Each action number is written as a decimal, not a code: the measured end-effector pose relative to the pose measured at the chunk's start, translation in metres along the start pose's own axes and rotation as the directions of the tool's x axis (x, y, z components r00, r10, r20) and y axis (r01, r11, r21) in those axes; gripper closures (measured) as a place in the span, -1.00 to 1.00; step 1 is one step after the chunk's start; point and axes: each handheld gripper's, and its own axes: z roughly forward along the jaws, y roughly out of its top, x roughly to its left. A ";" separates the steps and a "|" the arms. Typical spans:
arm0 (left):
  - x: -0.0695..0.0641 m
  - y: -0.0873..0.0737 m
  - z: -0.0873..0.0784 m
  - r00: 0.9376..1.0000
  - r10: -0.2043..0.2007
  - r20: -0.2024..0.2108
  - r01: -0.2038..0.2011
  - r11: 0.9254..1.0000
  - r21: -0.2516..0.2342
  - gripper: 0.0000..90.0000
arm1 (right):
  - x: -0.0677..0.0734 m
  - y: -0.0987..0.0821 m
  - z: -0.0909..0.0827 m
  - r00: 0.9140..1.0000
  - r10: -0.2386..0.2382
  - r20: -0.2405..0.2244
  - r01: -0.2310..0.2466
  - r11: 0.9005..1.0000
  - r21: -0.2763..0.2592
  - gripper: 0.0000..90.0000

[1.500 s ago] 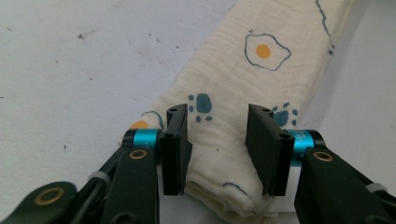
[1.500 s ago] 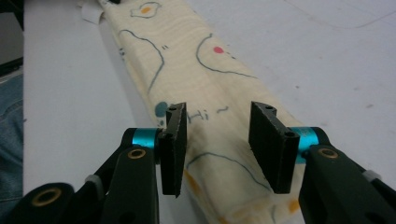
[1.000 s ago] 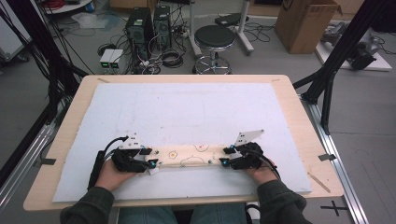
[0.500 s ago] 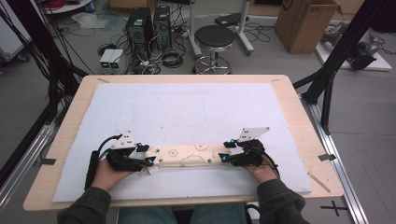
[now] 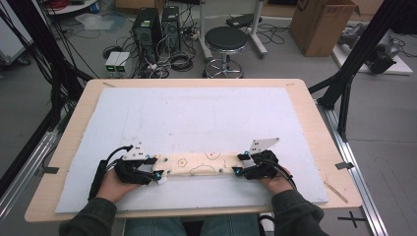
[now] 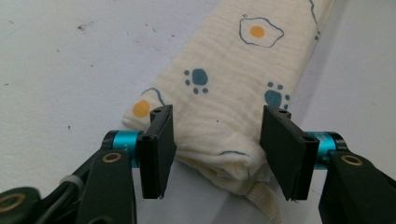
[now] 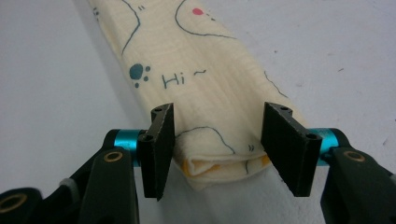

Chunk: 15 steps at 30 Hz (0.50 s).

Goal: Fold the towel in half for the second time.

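Observation:
A cream cloth [image 5: 196, 163] printed with fried eggs, paw marks and "Hi~" lies folded into a long narrow strip near the front of the white mat. My left gripper [image 5: 158, 169] is at its left end and my right gripper [image 5: 238, 164] at its right end. In the left gripper view the black jaws [image 6: 215, 144] straddle the folded end of the cloth [image 6: 224, 88], which lies slack. In the right gripper view the jaws [image 7: 217, 144] flank the other end of the cloth [image 7: 205, 93]. They have just been opening, with the cloth still between them.
The white mat [image 5: 196, 113] covers most of the wooden table [image 5: 314, 123]. Beyond the far edge stand a black stool [image 5: 225, 42], computer towers [image 5: 157, 24] with cables and a cardboard box [image 5: 322, 22]. Black frame posts [image 5: 354, 64] rise at both sides.
Both hands and the cloth stay where they were in the high view; no clear difference shows there.

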 end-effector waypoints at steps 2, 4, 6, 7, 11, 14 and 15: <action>-0.001 -0.001 0.000 1.000 0.015 -0.007 -0.015 1.000 0.006 0.00 | 0.002 0.000 0.001 1.000 -0.010 0.011 0.010 1.000 0.004 -0.03; -0.001 -0.001 0.000 1.000 0.021 -0.012 -0.020 1.000 0.011 0.00 | 0.001 -0.001 0.001 1.000 -0.020 0.014 0.020 1.000 0.000 -0.03; 0.000 -0.002 0.000 1.000 0.015 -0.011 -0.015 1.000 0.018 0.00 | 0.002 -0.002 0.000 1.000 -0.018 0.017 0.018 1.000 -0.003 -0.03; 0.001 -0.002 0.001 1.000 0.012 -0.007 -0.012 1.000 0.020 0.00 | 0.003 -0.002 0.000 1.000 -0.020 0.018 0.020 1.000 -0.002 -0.03; 0.001 -0.002 0.001 1.000 0.008 -0.008 -0.008 1.000 0.016 -0.01 | 0.003 -0.003 0.001 1.000 -0.021 0.021 0.021 1.000 -0.007 -0.03; 0.001 -0.001 -0.001 1.000 0.001 -0.010 -0.001 1.000 0.006 -0.03 | 0.002 -0.002 0.001 1.000 -0.009 0.017 0.009 1.000 -0.012 -0.05; 0.001 0.000 -0.003 1.000 0.003 -0.008 -0.003 1.000 -0.002 -0.03 | 0.002 -0.002 0.000 1.000 -0.007 0.013 0.007 1.000 -0.012 -0.06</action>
